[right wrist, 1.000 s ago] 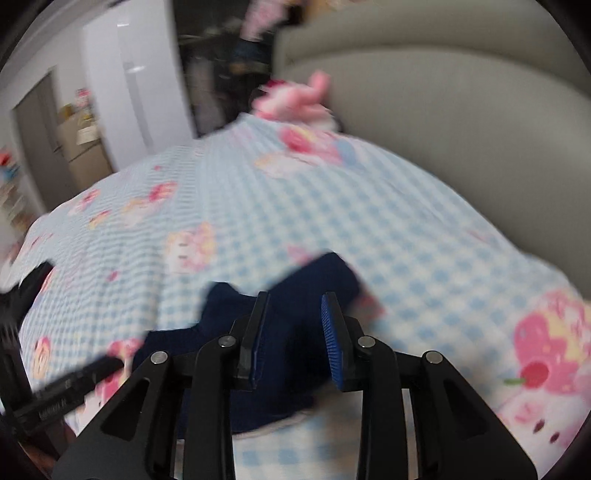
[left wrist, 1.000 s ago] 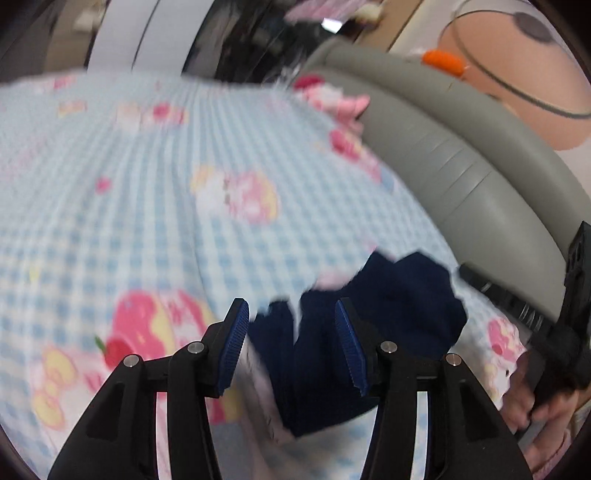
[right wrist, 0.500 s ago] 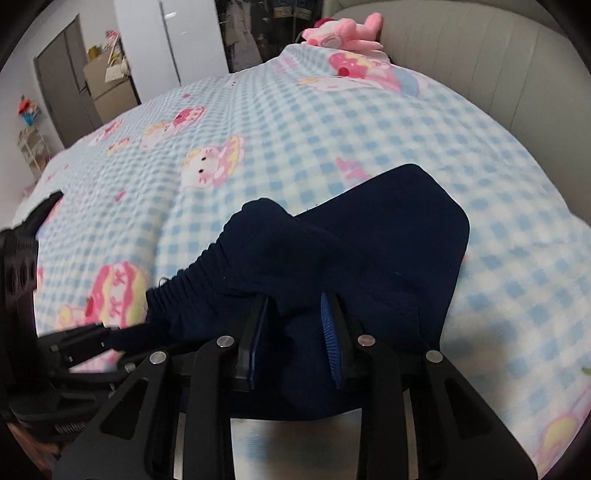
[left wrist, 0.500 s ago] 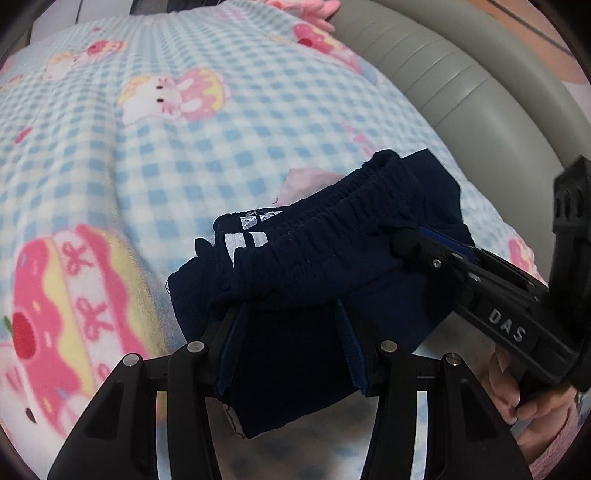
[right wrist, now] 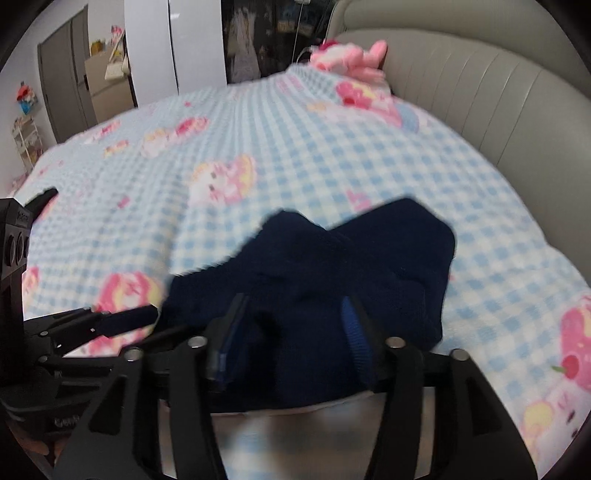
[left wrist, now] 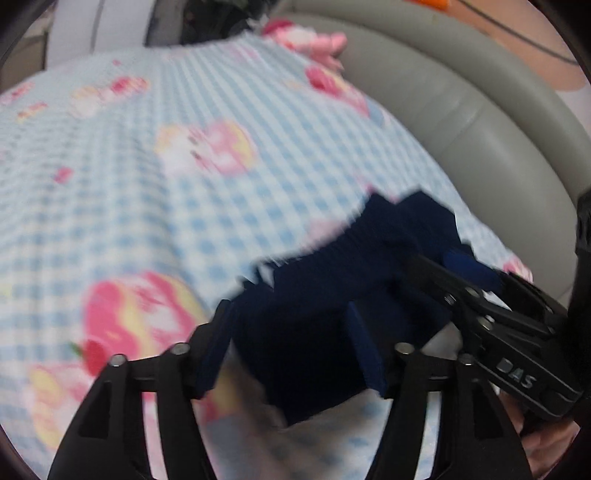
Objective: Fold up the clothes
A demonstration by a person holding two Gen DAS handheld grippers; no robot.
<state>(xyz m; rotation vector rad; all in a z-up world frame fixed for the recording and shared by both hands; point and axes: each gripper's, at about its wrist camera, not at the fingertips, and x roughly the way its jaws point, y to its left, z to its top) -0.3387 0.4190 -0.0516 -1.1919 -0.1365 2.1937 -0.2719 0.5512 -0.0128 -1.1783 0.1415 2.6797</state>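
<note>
Your left gripper (left wrist: 291,343) is opening, navy shorts (left wrist: 369,280) slack between its pads on the checked bedspread (left wrist: 184,206), running right toward the other tool; blur hides contact. Right gripper (right wrist: 291,339) is opening too, shorts (right wrist: 332,273) straight ahead, near hem hidden.

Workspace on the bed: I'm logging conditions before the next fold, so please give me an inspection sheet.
Surface: blue-and-white checked bedspread with pink cartoon prints.
Job's things: dark navy knit garment, bunched, lying on the bedspread.
Clutter: pink plush toy at the far edge.
Grippers: left tongs and right tongs both opening, garment between their pads.
Cables: thin dark cable on the wall.
Surroundings: grey padded headboard, white wardrobe.
</note>
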